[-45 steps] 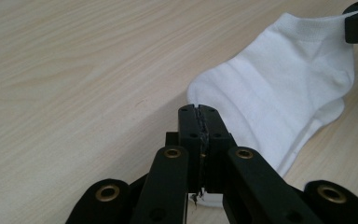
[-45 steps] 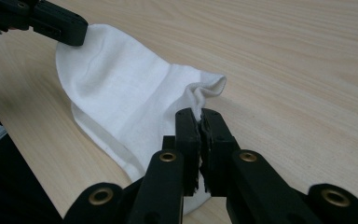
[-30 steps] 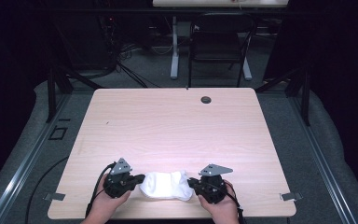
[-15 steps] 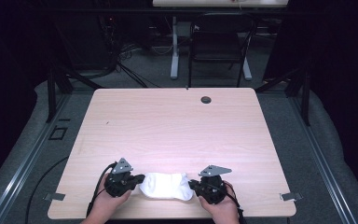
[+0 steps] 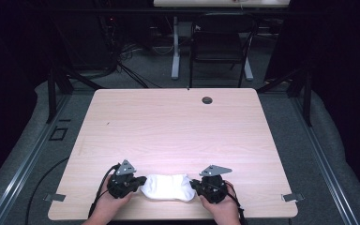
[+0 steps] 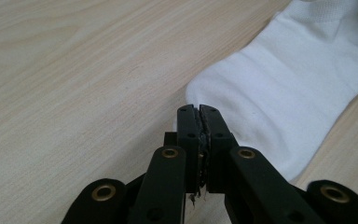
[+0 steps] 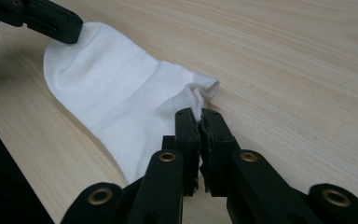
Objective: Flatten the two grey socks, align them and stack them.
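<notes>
Grippers (image 5: 140,180) w/ sock (image 5: 166,186); grommet (image 5: 207,100) far

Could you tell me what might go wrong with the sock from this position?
The sock lies near the table's front edge, so a pull toward the person could drag it off. Both the left gripper and right gripper pinch only thin edges of fabric, which might slip free if stretched.

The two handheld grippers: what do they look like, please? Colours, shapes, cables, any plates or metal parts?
Both the left gripper and the right gripper are matt black, each with a grey three-cornered plate on top. A black cable trails from the left one toward the person. In the gripper views, each has two flat black jaws on hinged black links with brass-coloured rivets. The hands show no gloves.
</notes>
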### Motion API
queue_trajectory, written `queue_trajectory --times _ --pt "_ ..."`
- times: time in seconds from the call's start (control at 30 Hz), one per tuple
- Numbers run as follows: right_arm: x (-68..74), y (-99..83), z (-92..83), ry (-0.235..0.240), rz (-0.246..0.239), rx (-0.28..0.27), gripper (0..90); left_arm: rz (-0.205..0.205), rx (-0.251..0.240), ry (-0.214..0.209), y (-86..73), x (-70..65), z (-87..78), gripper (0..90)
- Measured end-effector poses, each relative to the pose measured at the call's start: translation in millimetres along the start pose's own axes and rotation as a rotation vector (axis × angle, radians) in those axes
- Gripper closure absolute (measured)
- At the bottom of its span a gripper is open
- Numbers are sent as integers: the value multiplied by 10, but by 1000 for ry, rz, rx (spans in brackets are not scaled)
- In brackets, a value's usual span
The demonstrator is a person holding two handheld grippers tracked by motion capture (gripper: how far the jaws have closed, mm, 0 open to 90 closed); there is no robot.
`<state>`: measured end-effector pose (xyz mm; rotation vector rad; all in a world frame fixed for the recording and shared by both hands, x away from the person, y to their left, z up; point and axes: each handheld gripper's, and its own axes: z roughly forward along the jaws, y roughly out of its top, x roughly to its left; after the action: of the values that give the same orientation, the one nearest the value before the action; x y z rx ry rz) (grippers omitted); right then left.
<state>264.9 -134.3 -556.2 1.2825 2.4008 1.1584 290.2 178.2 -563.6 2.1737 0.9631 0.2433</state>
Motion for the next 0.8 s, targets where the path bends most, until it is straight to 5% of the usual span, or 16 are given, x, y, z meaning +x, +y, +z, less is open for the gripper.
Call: queue_trajectory --times 0.37,0.57,0.8 --pt "-12 -8 75 -1 -1 8 855 0 12 4 -14 16 7 866" --pt "-21 8 16 -2 -1 -31 736 -4 -28 3 4 12 -50 762" --pt "142 62 -29 21 -86 -77 680 34 -77 -32 35 -87 -97 631"
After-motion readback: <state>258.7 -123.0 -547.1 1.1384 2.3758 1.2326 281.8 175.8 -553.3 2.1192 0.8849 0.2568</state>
